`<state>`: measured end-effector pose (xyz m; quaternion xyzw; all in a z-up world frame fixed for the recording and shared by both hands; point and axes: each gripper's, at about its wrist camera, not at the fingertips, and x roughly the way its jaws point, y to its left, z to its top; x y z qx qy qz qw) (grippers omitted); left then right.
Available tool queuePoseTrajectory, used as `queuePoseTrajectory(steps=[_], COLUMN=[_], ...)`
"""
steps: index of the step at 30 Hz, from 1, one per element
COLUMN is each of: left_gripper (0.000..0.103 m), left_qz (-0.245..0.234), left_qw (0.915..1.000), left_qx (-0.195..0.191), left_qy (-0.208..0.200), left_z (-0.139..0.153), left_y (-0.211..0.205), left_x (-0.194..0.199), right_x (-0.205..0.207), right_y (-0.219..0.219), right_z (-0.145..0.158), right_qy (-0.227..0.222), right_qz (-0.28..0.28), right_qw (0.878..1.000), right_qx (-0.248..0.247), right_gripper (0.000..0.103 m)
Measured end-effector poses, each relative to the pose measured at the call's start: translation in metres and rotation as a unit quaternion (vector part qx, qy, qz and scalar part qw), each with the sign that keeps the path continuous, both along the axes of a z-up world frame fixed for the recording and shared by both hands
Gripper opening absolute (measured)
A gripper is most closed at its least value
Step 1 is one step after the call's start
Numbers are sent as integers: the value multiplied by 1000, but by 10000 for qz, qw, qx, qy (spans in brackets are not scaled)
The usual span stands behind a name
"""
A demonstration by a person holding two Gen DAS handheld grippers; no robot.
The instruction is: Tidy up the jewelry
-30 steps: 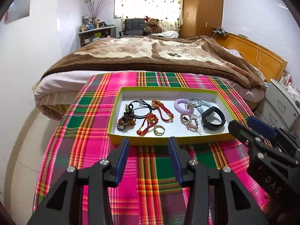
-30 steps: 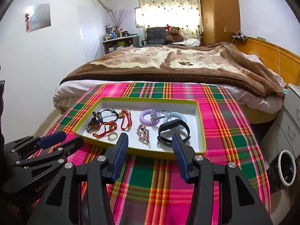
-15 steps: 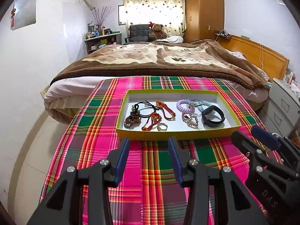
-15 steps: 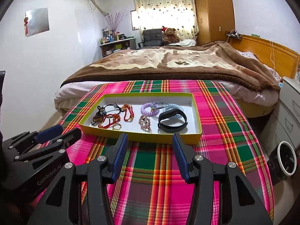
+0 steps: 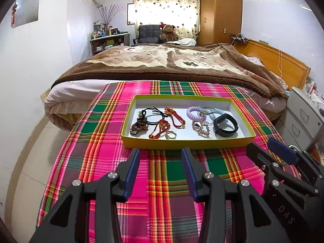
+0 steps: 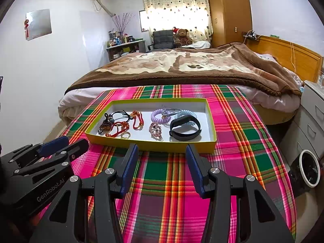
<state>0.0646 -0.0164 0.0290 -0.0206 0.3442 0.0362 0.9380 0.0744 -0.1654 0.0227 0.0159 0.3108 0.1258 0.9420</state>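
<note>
Currently both jaws stand apart and empty: left gripper [image 5: 160, 162] and right gripper [image 6: 161, 158] hover just short of the tray [image 5: 188, 142]. Jewelry all sits inside the tray. Risks: red cords [image 5: 162, 126] and black hair tie [image 5: 151, 114] overlap, so one grab may drag neighbours; gold ring [image 5: 170, 135] near the tray's front wall could slip.

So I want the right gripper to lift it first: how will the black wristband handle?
The black wristband stands on edge as an open loop, so it probably holds its shape. It looks rubbery, likely grippy and light. It leans on the blue coil tie, which may shift.
</note>
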Motion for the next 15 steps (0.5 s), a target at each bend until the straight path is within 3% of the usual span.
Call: queuePoseTrajectory(steps=[15], left_gripper=[44], left_qz=[53], left_qw=[10000], left_qx=[-17], left_qy=[-34], left_z=[2], left_y=[1], left_x=[-5], right_x=[-2], right_y=[-2], right_z=[4], right_qy=[-30], right_qz=[-21], right_qw=[10000], right_qx=[-23], right_gripper=[49])
